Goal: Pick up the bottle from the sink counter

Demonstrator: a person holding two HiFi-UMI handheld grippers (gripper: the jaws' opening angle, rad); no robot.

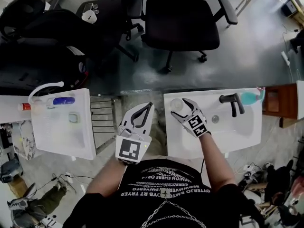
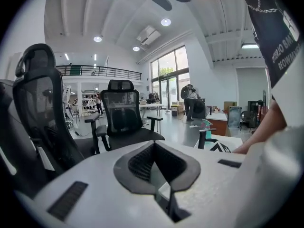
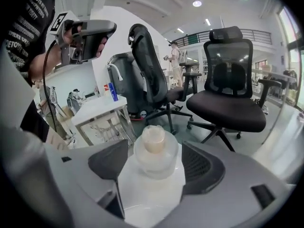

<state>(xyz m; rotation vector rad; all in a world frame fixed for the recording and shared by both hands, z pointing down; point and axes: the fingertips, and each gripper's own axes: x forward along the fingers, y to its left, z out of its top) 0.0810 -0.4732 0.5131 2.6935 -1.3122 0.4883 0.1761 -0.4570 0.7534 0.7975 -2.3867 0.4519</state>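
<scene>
Head view. The right gripper [image 1: 179, 107] is over the near-left corner of the white sink table [image 1: 237, 132]. Its jaws are spread, with the clear bottle [image 1: 176, 104] between them. The left gripper [image 1: 148, 109] hangs off the table edge, over the floor gap to the left. The bottle lies to the right of its jaws and well apart, so the right hand is plainly the nearer one. A black faucet [image 1: 232, 102] stands to the right of the right jaws, clear of them. Black office chairs [image 1: 180, 18] sit beyond the jaw tips on a grey floor. A second white table [image 1: 61, 132] is far to the left.

Left gripper view. The jaws are pressed together at the tips, leaving only a small diamond hollow between the dark pads, with nothing in it. They point out into the room at a chair, not at the bottle.

Right gripper view. The bottle stands upright on the white surface, straight ahead and centred between the jaws, its long axis vertical and its pale cap on top. A dark pad [image 3: 110, 164] flanks each shoulder, just beside it. I cannot tell whether either pad touches, and no squeeze is visible.

Judgement: the reach looks done and the next move is to close squarely on the body. The smooth, rounded plastic could slip or tip if it is pinched too high, near the neck.
</scene>
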